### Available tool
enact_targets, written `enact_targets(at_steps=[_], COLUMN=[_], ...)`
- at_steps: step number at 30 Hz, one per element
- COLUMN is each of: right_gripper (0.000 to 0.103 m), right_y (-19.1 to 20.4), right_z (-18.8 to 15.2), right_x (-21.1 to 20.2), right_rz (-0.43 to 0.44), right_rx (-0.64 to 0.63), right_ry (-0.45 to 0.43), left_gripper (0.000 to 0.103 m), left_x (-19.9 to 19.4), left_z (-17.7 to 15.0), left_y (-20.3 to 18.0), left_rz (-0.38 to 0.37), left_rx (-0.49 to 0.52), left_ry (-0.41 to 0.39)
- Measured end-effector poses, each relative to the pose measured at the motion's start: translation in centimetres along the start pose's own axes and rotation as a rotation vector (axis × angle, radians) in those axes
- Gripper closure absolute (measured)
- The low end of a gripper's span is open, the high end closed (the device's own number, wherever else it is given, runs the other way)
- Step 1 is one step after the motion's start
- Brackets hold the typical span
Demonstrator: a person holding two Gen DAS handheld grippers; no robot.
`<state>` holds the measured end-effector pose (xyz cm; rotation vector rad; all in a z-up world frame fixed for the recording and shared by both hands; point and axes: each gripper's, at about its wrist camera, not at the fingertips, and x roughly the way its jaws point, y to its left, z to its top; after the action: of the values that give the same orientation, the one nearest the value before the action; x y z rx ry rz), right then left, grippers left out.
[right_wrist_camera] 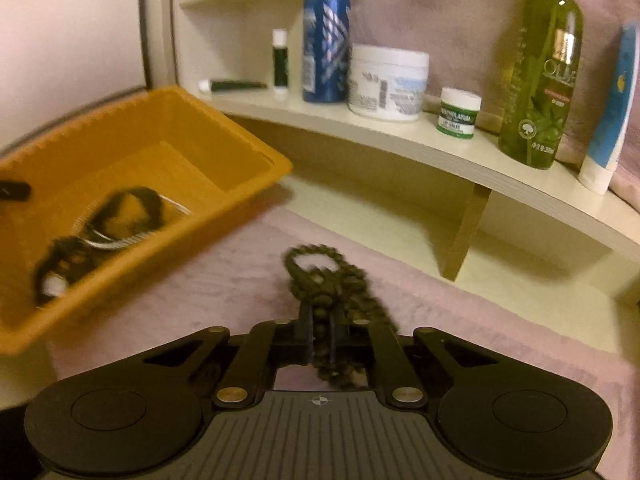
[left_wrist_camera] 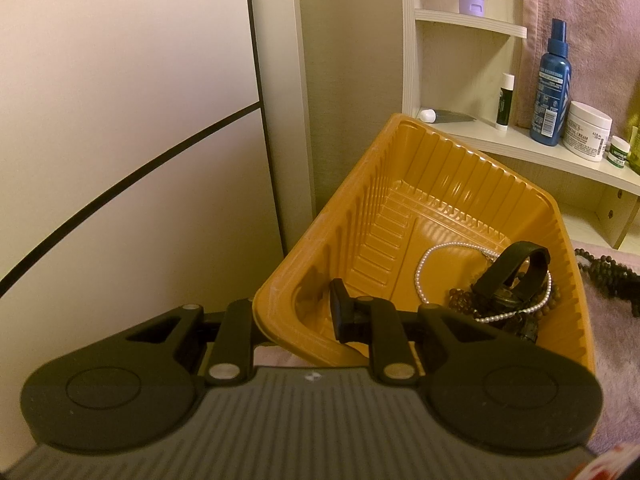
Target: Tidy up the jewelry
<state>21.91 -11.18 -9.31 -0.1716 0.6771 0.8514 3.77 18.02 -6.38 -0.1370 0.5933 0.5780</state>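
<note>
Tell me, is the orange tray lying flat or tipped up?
Tipped up. The left gripper is shut on the orange tray at its near rim, and its far end hangs raised in front of the shelf.

you're in a home, at a dressing or vanity corner. a pale curved wooden shelf (right_wrist_camera: 400, 140) carries toiletries: a blue spray bottle (right_wrist_camera: 326, 40), a white cream jar (right_wrist_camera: 386, 82), a small green-labelled pot (right_wrist_camera: 459, 112), a green olive lotion bottle (right_wrist_camera: 540, 76) and a lip balm stick (right_wrist_camera: 280, 60). a pink towel (right_wrist_camera: 200, 292) covers the surface below.
</note>
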Motion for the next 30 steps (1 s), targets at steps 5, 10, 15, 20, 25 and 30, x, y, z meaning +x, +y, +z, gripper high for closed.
enact_targets(at_steps=[5,10,15,20,25,30], right_gripper=[0.096,0.096,0.096,0.096,0.096,0.096], right_y=[1.6,3.5,4.5,4.1,2.3,0.8], right_z=[-0.2,-0.1,0.3,1.7,3.6,3.1], right_x=[-2.9,-5.6,-8.1,-9.6,-8.0,-3.4], right_rz=[0.079,0.158,0.222,0.197,0.114,0.079], right_rx=[0.05,0.075,0.112,0.115,0.129,0.159], right_ry=[-0.038,-0.066,-0.092,-0.149,-0.16,-0.083], left_gripper=[0.085,0.085,0.085,0.085,0.085,0.085], left_x=[0.0,0.0,0.0,0.0,0.0,-0.1], left_z=[0.0,0.0,0.0,0.0,0.0,0.1], left_y=[0.0,0.0,0.1,0.1,0.1,0.1], left_rz=[-0.002,-0.002,-0.003,-0.003,-0.003,-0.003], left_rx=[0.0,0.001,-0.001,-0.002,-0.001,-0.002], left_ry=[0.001,-0.001,0.0,-0.001,-0.001,0.001])
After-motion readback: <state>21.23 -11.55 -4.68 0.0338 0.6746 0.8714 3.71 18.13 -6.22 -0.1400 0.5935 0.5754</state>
